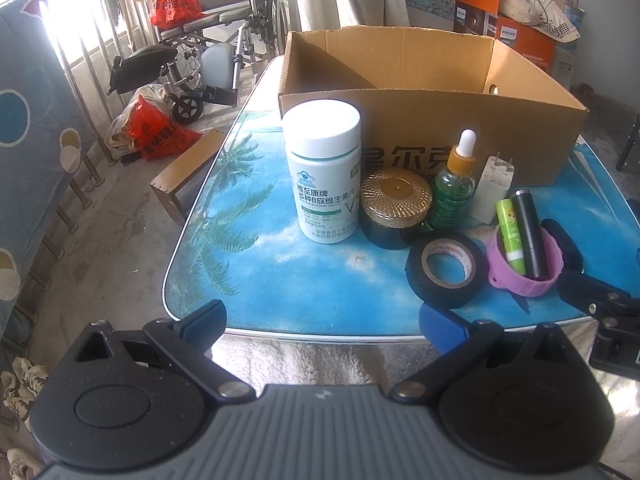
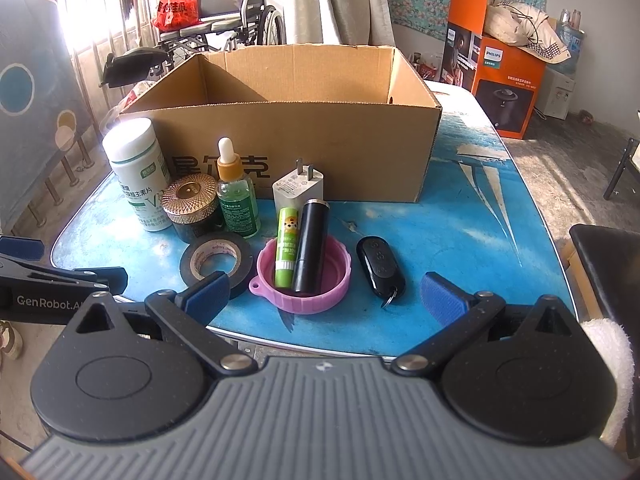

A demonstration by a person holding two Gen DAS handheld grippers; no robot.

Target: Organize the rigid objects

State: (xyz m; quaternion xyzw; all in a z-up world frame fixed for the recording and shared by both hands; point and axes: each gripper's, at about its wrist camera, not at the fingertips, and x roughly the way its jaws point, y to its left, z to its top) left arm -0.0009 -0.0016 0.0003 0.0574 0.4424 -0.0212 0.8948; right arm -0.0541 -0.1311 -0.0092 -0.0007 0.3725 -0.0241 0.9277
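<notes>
Rigid items clustered centre frame on bench (image 2: 460,216), before open cardboard box (image 2: 280,92): lip balm (image 2: 286,246) and black tube (image 2: 310,246) propped loose in pink lid (image 2: 320,300), dropper bottle (image 2: 236,196) upright close by. Both left hand-held gripper (image 1: 324,324) and right hand-held gripper (image 2: 324,292) spread wide, grasping nothing, at near edge. Risk: wide jaws clipping neighbours, toppling dropper bottle or rolling tubes out.

Matt cardboard, glossy plastics, one metallic lid

In front of the matt brown corrugated cardboard box (image 2: 288,120) stand a smooth white plastic pill bottle (image 2: 136,176), a gold ribbed metallic-looking jar lid (image 2: 190,194) and a clear green glassy dropper bottle (image 2: 238,204); nearer lie a matt black tape roll (image 2: 218,264), a soft-looking pink rubbery ring cap (image 2: 304,280) and a glossy black plastic key fob (image 2: 380,266).
</notes>
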